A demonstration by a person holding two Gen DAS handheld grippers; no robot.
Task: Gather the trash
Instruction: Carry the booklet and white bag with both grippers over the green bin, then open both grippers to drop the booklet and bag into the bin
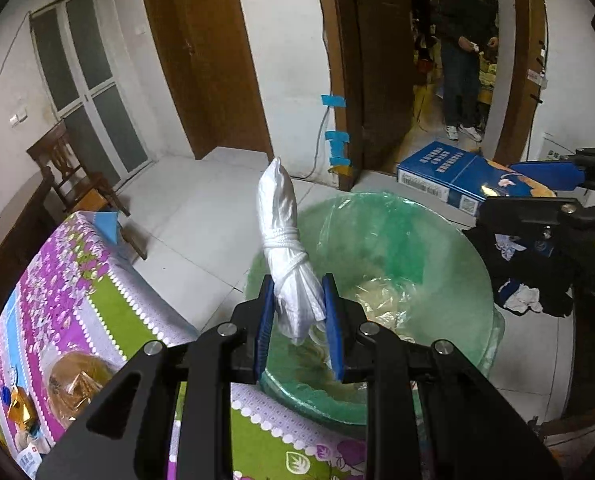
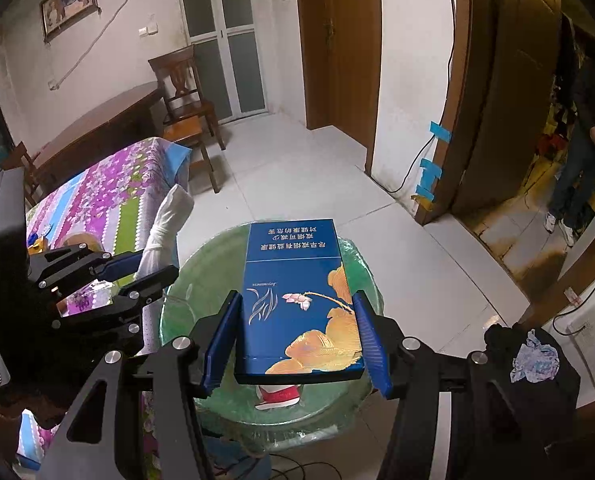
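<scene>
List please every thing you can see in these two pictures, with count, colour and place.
bundle: 1, white, tied with cord, in the left gripper, over the bin's edge
box: 1, blue with gold flowers, in the right gripper, over the bin
bin: 1, green liner, on the floor beside the table
table: 1, purple and green floral cloth, left of the bin
chair: 1, brown wood, behind the table
dark clothes: 1 heap, black, right of the bin
man: 1, dark clothes, in the doorway
left gripper: 1, black, blue pads
right gripper: 1, black, blue pads
</scene>
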